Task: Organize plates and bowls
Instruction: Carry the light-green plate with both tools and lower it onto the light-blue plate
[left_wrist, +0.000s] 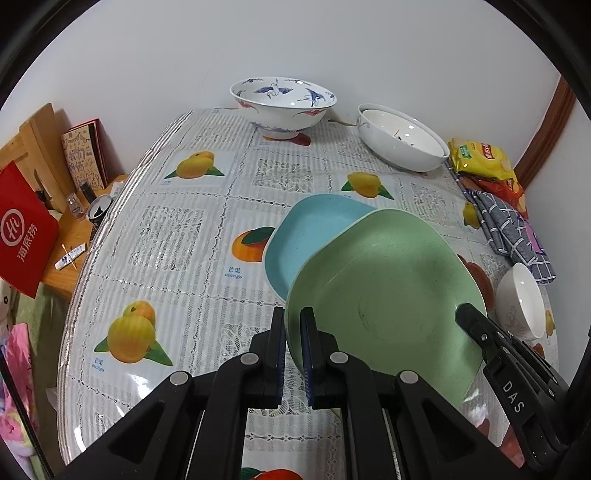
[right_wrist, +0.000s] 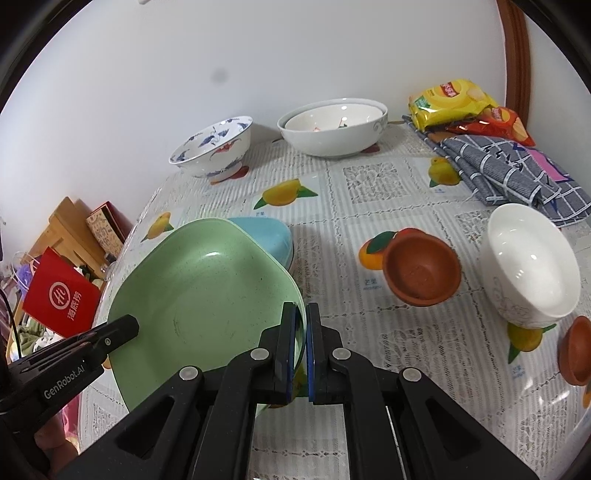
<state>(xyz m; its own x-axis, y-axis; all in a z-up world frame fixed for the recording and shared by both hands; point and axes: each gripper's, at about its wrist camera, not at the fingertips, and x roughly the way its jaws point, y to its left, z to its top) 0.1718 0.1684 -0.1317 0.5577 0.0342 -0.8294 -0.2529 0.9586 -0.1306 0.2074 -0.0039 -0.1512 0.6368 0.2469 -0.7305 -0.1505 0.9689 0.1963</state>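
Pinching the same green plate (left_wrist: 388, 280) from both sides right now: the left gripper (left_wrist: 293, 321) has its jaws nearly closed on the plate's left rim, and the right gripper (right_wrist: 300, 314) is clamped on the opposite rim. The plate's tilted and partly overlaps a light blue plate (left_wrist: 306, 240) lying on the fruit-print tablecloth (left_wrist: 177, 229); can't tell if the two plates actually touch.

Back by the wall there's a blue crane-pattern bowl (left_wrist: 282, 103) and, near it but apart, a white bowl with another nested inside (left_wrist: 402, 140). Over on the right side, a small white bowl (right_wrist: 532, 266) sits just beside a little terracotta dish (right_wrist: 423, 269), with a second terracotta dish (right_wrist: 578, 350) close by at the edge. Yellow snack bag (right_wrist: 450, 101) and a grey checked cloth (right_wrist: 509, 170) are in the far right corner.
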